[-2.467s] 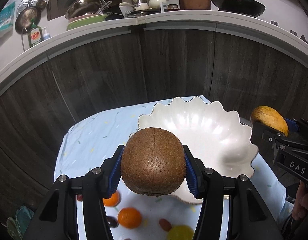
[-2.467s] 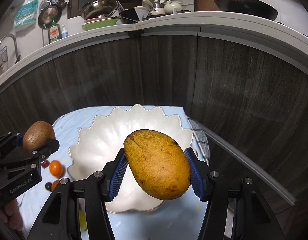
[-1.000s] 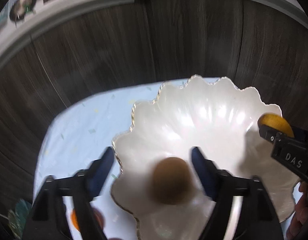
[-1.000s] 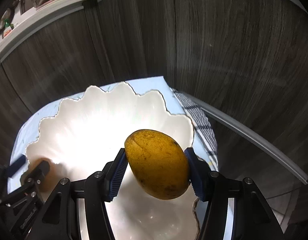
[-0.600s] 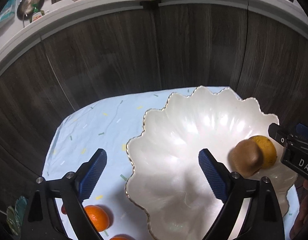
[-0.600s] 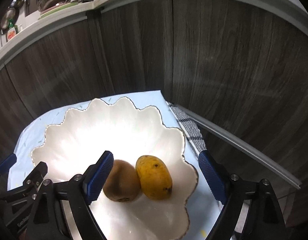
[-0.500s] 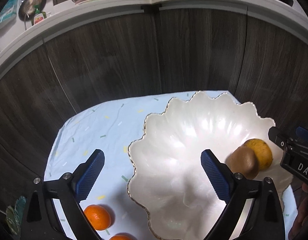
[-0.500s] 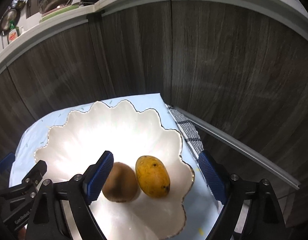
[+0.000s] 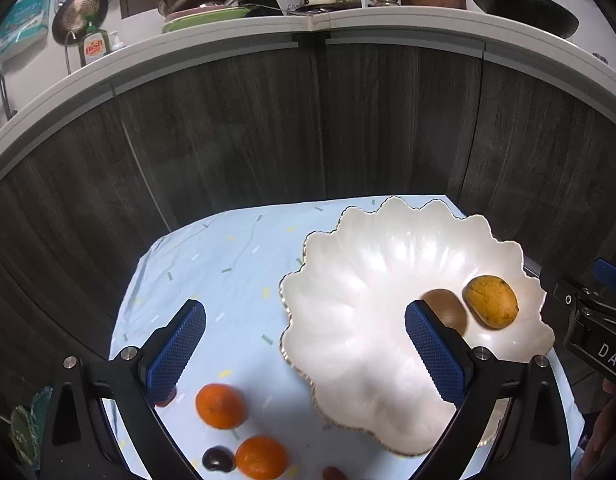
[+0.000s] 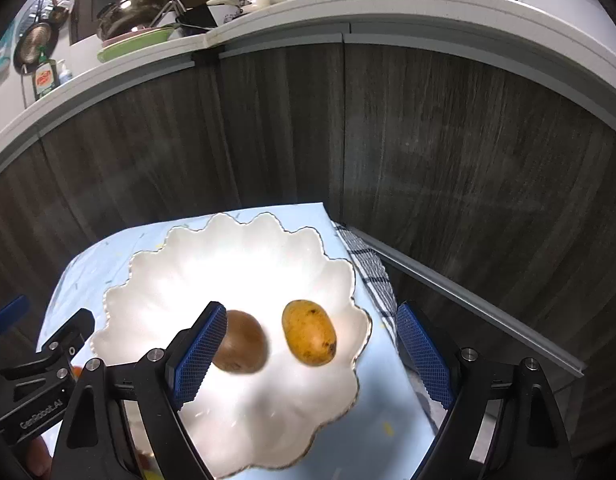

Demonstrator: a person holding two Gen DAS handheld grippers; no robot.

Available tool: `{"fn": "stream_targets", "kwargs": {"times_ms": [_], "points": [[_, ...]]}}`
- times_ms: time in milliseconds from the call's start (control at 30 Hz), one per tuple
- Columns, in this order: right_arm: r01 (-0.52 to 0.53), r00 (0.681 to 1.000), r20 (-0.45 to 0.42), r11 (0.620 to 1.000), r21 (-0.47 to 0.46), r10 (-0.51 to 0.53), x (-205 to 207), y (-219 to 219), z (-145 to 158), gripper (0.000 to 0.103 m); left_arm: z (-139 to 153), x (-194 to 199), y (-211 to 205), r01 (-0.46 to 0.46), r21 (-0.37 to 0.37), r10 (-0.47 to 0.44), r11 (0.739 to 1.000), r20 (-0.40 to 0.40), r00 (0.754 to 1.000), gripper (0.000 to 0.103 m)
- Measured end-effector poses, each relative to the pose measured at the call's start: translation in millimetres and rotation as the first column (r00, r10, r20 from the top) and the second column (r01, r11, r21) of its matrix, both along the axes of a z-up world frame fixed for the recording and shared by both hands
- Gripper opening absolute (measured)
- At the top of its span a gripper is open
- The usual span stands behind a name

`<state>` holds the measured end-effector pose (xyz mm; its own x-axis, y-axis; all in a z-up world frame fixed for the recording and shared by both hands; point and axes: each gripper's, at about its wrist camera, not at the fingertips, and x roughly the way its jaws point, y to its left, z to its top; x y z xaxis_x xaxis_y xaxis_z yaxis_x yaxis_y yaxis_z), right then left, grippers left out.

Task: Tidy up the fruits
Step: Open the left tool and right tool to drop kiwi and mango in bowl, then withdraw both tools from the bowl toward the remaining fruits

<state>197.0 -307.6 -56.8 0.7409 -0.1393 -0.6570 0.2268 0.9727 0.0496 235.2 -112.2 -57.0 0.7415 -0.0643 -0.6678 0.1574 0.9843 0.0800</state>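
A white scalloped bowl (image 9: pixel 372 264) (image 10: pixel 236 264) stands on a light blue cloth. In it lie a brown kiwi (image 9: pixel 446 310) (image 10: pixel 242 340) and a yellow mango (image 9: pixel 491 301) (image 10: pixel 309 332), side by side. My left gripper (image 9: pixel 306 344) is open and empty above the bowl's left rim. My right gripper (image 10: pixel 308 354) is open and empty above the bowl's near side. Two oranges (image 9: pixel 220 406) (image 9: pixel 261 458) and a dark plum (image 9: pixel 218 460) lie on the cloth left of the bowl.
The cloth (image 9: pixel 228 264) covers a small table against dark wood cabinet fronts (image 9: pixel 316 128). A checked towel (image 10: pixel 368 268) lies right of the bowl. A small red fruit (image 9: pixel 333 473) sits at the near edge. The counter above holds dishes.
Both grippers opened and dropped the kiwi and the mango into the bowl, then drew back and up. The two fruits now rest apart from the fingers.
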Motion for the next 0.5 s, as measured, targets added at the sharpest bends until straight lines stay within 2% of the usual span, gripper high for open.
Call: {"fn": "stream_targets", "kwargs": {"times_ms": [500], "points": [[-0.035,0.999,0.017,0.999,0.003,0.035,-50.0,23.0,3.9,0.087,3.8,-52.7,28.5,0.003,-0.013,-0.003,1.0,0.004,1.0,0.102]]}}
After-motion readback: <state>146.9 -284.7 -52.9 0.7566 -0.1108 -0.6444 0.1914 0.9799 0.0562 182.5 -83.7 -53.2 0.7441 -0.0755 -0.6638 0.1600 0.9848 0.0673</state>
